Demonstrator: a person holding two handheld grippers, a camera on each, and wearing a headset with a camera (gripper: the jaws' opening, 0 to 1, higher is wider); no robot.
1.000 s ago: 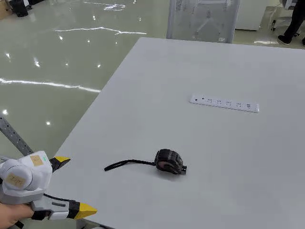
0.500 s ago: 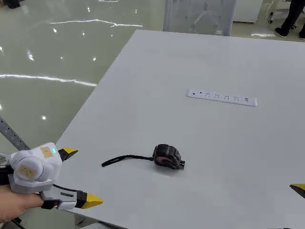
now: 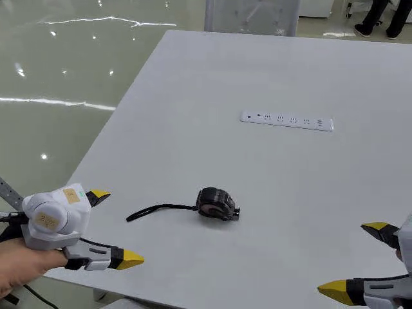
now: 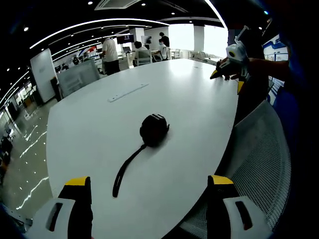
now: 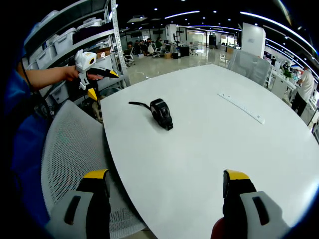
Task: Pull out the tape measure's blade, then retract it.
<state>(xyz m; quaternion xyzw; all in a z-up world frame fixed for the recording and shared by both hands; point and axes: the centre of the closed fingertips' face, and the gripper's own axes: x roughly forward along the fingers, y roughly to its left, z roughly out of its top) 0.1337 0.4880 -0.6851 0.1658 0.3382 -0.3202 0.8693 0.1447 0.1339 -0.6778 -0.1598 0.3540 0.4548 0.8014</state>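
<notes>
A black tape measure (image 3: 217,205) lies on the white table (image 3: 270,77), its black wrist strap (image 3: 158,210) trailing to the left. Its blade is retracted inside the case. The same tape measure (image 4: 153,129) sits ahead of the left jaws, and further off in the right gripper view as the tape measure (image 5: 162,113). My left gripper (image 3: 114,226) hovers open at the table's near-left corner, apart from the strap. My right gripper (image 3: 358,261) is open at the near-right edge, holding nothing.
A white power strip (image 3: 287,121) lies on the table beyond the tape measure. A mesh chair back (image 5: 75,154) stands at the near edge of the table. Shiny floor (image 3: 58,71) lies to the left of the table. People stand in the far background.
The head camera has tilted and shifted, so the table sits lower-left in view. My right gripper has come in at the lower right. The left gripper has edged slightly towards the table.
</notes>
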